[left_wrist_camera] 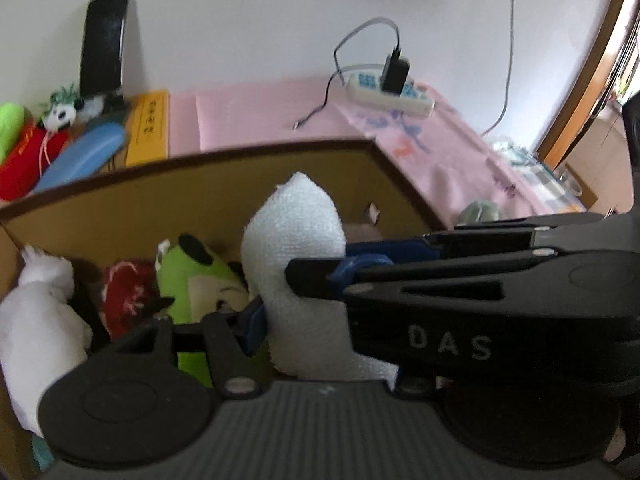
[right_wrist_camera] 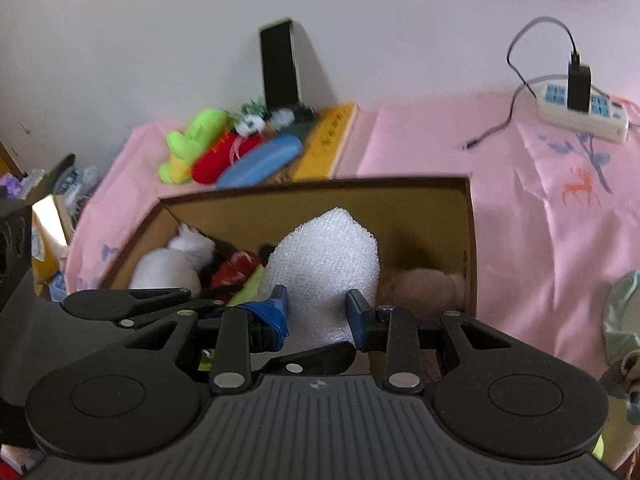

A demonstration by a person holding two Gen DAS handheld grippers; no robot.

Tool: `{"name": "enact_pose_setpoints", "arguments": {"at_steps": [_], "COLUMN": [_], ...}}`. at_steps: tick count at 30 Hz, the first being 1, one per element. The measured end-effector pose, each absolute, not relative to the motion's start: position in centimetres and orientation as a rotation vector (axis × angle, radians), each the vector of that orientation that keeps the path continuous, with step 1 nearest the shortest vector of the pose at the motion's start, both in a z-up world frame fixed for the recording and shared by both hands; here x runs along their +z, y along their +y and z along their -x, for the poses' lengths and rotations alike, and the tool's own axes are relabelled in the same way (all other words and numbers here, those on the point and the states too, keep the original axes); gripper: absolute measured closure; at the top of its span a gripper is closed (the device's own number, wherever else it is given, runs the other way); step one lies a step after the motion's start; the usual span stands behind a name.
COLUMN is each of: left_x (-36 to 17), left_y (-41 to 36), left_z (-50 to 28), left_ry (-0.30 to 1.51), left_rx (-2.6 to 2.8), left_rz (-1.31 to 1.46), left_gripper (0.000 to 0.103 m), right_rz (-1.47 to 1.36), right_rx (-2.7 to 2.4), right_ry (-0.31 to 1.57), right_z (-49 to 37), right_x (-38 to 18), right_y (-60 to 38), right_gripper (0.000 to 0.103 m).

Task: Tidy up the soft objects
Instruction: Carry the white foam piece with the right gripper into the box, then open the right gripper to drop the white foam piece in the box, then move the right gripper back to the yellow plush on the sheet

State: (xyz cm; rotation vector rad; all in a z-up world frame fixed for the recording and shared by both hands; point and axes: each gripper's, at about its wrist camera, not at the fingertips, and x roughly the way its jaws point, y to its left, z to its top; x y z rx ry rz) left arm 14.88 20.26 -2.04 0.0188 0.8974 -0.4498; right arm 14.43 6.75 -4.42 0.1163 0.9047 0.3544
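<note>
Several soft toys already lie in the cardboard box (right_wrist_camera: 440,216); both the right gripper (right_wrist_camera: 318,310) and left gripper (left_wrist_camera: 276,292) pinch a white towel (right_wrist_camera: 332,256) above it, not yet dropped. Plush toys (right_wrist_camera: 208,148) behind the box remain unsorted

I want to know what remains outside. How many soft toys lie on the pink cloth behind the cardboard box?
3: a lime-green plush at the left, a red plush beside it, and a small panda just behind, by the dark stand. Others may be hidden behind them.
</note>
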Motion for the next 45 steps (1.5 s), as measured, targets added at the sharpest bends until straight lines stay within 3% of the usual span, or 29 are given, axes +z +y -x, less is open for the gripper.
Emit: {"name": "enact_pose_setpoints", "arguments": {"at_steps": [9, 12, 19, 23, 45], "left_x": [-3.1, -2.9, -2.6, -1.9, 3.9], "left_y": [20.5, 21.0, 21.3, 21.2, 17.5], "left_z": [-15.8, -15.7, -15.3, -14.5, -7.1], "left_ry": [0.945, 0.946, 0.943, 0.920, 0.774], "left_rx": [-0.437, -0.431, -0.408, -0.398, -0.400], "left_rz": [-0.027, -0.021, -0.037, -0.051, -0.121], "left_gripper": [0.055, 0.048, 0.043, 0.033, 0.033], "right_rz": [-0.099, -0.123, -0.190, -0.228, -0.340], "right_rx": [0.328, 0.347, 0.347, 0.348, 0.287], "right_ry": [0.986, 1.002, 1.001, 0.977, 0.808], "right_z": [-16.0, -16.1, -15.6, -14.9, -7.6], "right_x": [-5.8, -6.0, -5.8, -4.9, 0.1], "right_y": [7.4, 7.3, 6.9, 6.0, -0.2], "right_gripper": [0.090, 0.088, 0.086, 0.085, 0.086]}}
